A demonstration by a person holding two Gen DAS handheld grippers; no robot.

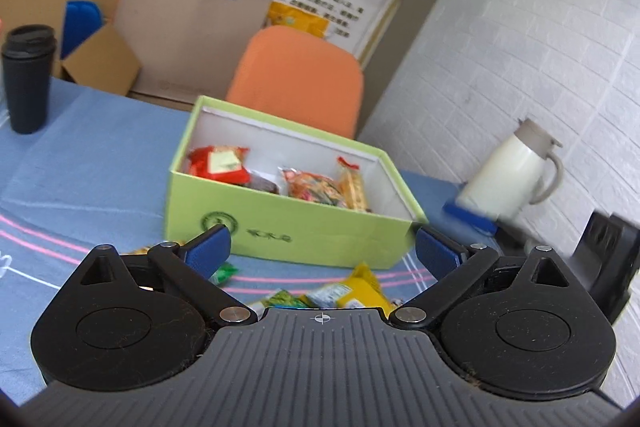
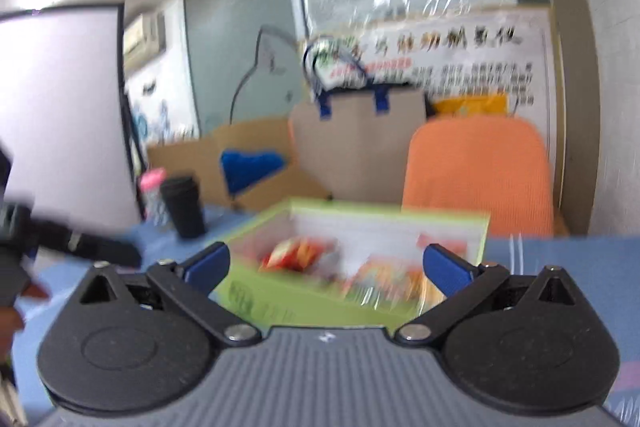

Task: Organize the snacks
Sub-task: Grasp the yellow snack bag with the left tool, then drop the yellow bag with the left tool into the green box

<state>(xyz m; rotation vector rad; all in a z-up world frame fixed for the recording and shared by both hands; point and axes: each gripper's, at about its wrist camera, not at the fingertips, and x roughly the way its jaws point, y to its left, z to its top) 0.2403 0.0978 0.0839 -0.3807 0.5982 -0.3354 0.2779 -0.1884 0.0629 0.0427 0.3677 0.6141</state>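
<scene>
Left wrist view: left tongs (image 1: 323, 251) spread wide, nothing between the blue pads. Green box (image 1: 288, 227), cardboard, rectangular, white inside, lid off, sits on the tabletop (image 1: 92, 163) just ahead of the tongs. Inside the box: red packet (image 1: 218, 165) at its left, clear orange-patterned packet (image 1: 314, 187) and a narrow yellow packet (image 1: 354, 185) toward the right. Loose snacks (image 1: 344, 293), glossy yellow and green wrappers, lie on the blue cloth between box and tongs, partly hidden by the tongs' body. Black tumbler (image 1: 27, 79) far left; cream jug (image 1: 508, 175) with handle, right, against the white brick wall. Orange chair (image 1: 300, 79) and paper bag (image 1: 188, 31) behind the box.

Right wrist view (blurred): right tongs (image 2: 326, 265) also wide, gripping nothing. The green box (image 2: 256, 295) lies directly ahead, near its front wall; the packets inside smear into red and orange. Left tongs' dark body shows at the left edge.
</scene>
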